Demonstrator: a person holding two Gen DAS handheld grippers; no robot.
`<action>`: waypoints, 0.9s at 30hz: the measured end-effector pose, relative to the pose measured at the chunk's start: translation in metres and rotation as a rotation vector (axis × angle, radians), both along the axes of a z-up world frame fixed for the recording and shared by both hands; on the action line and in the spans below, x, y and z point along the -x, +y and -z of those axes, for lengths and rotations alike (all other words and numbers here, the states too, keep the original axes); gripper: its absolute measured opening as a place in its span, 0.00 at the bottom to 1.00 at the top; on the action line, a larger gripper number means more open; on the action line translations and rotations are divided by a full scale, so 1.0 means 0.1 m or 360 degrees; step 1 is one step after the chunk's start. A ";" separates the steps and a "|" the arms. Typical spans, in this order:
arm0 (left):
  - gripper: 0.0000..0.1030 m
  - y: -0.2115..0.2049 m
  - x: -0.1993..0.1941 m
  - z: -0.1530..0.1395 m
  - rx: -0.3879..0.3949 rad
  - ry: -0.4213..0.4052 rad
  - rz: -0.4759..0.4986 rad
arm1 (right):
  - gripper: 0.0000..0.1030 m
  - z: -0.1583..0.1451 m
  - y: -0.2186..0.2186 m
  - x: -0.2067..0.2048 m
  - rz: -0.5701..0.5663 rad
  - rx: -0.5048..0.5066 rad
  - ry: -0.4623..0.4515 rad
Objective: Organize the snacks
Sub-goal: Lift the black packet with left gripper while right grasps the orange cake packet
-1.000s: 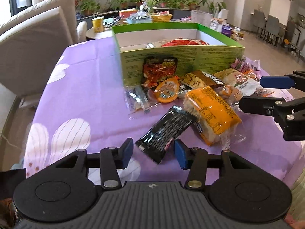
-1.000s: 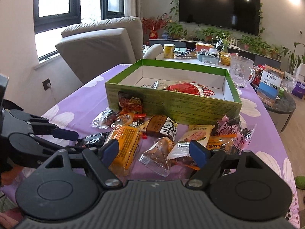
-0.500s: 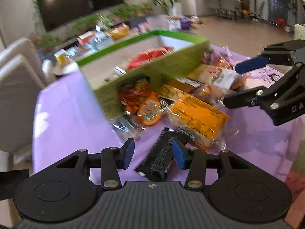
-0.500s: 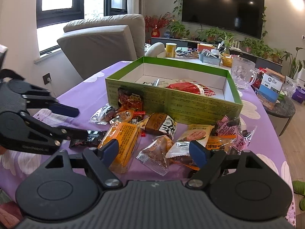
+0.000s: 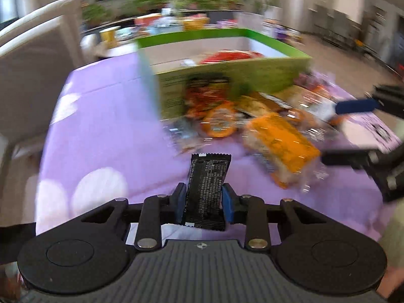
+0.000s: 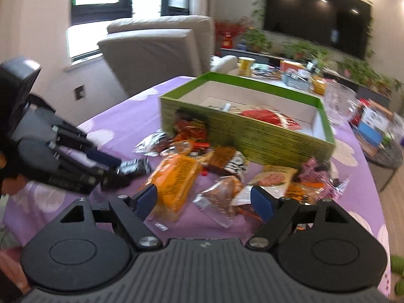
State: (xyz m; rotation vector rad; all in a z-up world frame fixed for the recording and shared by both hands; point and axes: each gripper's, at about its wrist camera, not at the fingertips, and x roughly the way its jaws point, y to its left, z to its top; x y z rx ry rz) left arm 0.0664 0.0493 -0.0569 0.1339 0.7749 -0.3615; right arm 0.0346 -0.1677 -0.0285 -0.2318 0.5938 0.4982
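My left gripper (image 5: 204, 202) is shut on a black snack packet (image 5: 207, 189) and holds it above the purple tablecloth; the packet also shows in the right wrist view (image 6: 133, 168). A green box (image 5: 227, 75) with a red packet (image 6: 270, 118) inside stands behind a pile of snacks. An orange packet (image 5: 280, 144) lies at the pile's front, also in the right wrist view (image 6: 176, 179). My right gripper (image 6: 205, 198) is open and empty, just before the orange packet and a brown packet (image 6: 222, 197). The left gripper shows at the left (image 6: 111, 166).
Beige armchairs (image 6: 156, 50) stand left of the table (image 5: 101, 126). A glass mug (image 6: 338, 103) and boxes sit on a side table behind the green box. A TV and plants line the far wall. The right gripper reaches in from the right (image 5: 353, 131).
My left gripper has closed on the black packet and lifted it off the cloth. The view is blurred by motion. The right gripper has stayed open near the orange packet.
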 end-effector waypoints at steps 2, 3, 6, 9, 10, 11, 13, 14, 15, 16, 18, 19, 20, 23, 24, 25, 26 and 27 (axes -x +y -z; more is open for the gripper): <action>0.27 0.06 0.05 -0.05 0.0041 -0.0035 -0.0096 | 0.51 0.03 0.07 0.01 -0.0054 0.0080 -0.0028; 0.27 0.09 0.06 -0.07 0.0056 -0.0055 -0.0123 | 0.51 0.05 0.11 0.00 -0.0076 0.0118 -0.0036; 0.27 0.10 0.14 -0.16 0.0075 -0.0125 -0.0168 | 0.51 0.12 0.20 -0.04 -0.0104 0.0243 -0.0031; 0.28 0.08 0.17 -0.20 0.0076 -0.0143 -0.0146 | 0.51 0.15 0.29 -0.07 -0.0118 0.0276 -0.0030; 0.28 0.07 0.18 -0.21 0.0074 -0.0149 -0.0147 | 0.51 0.15 0.32 -0.08 -0.0117 0.0263 -0.0029; 0.28 0.08 0.19 -0.21 0.0081 -0.0153 -0.0152 | 0.51 0.14 0.36 -0.09 -0.0118 0.0251 -0.0032; 0.28 0.10 0.21 -0.21 0.0111 -0.0144 -0.0170 | 0.51 0.13 0.47 -0.12 -0.0117 0.0234 -0.0054; 0.28 0.11 0.21 -0.20 0.0126 -0.0137 -0.0183 | 0.51 0.13 0.52 -0.15 -0.0115 0.0221 -0.0069; 0.28 0.11 0.20 -0.20 0.0128 -0.0133 -0.0193 | 0.51 0.12 0.57 -0.18 -0.0114 0.0205 -0.0080; 0.28 0.12 0.19 -0.19 0.0123 -0.0131 -0.0205 | 0.51 0.13 0.63 -0.21 -0.0111 0.0185 -0.0090; 0.28 0.16 0.20 -0.18 0.0117 -0.0128 -0.0230 | 0.51 0.14 0.70 -0.27 -0.0111 0.0159 -0.0092; 0.28 0.18 0.20 -0.18 0.0121 -0.0126 -0.0239 | 0.51 0.15 0.72 -0.30 -0.0113 0.0149 -0.0089; 0.28 0.20 0.20 -0.18 0.0128 -0.0124 -0.0246 | 0.51 0.16 0.72 -0.33 -0.0117 0.0134 -0.0078; 0.28 0.23 0.19 -0.16 0.0135 -0.0121 -0.0256 | 0.51 0.16 0.67 -0.36 -0.0107 0.0083 -0.0041; 0.28 0.23 0.18 -0.14 0.0136 -0.0116 -0.0257 | 0.51 0.17 0.66 -0.36 -0.0104 0.0067 -0.0029; 0.28 0.23 0.17 -0.13 0.0137 -0.0109 -0.0259 | 0.51 0.17 0.63 -0.36 -0.0103 0.0052 -0.0018; 0.28 0.22 0.16 -0.11 0.0139 -0.0100 -0.0261 | 0.51 0.18 0.62 -0.36 -0.0101 0.0045 -0.0014; 0.28 0.22 0.15 -0.10 0.0142 -0.0094 -0.0260 | 0.51 0.19 0.62 -0.35 -0.0103 0.0037 -0.0017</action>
